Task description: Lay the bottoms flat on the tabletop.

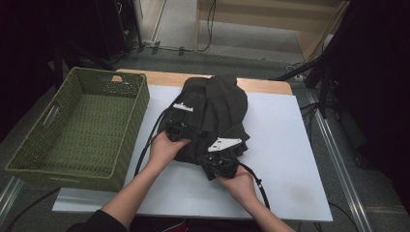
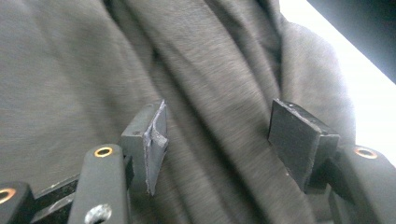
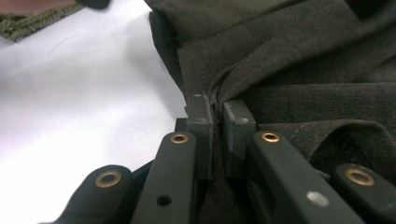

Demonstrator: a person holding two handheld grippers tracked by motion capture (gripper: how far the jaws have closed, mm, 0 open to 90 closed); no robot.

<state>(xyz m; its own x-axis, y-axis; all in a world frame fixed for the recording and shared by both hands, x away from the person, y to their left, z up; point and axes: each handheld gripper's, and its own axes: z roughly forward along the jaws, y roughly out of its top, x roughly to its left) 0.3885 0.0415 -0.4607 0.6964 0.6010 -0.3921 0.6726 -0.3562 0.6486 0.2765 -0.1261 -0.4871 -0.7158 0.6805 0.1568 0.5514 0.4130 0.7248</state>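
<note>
Woven green plastic makes up the rectangular basket [image 1: 82, 125] at the table's left edge, with a slot handle in its wall. Beside it, on the smooth white board [image 1: 285, 159], lies a dark grey cloth garment [image 1: 217, 116], crumpled in soft folds. The left gripper [image 1: 186, 126] rests on the garment's left side, jaws wide apart over the fabric. The right gripper [image 3: 217, 116] pinches a fold at the garment's near edge. No writing is readable.
</note>
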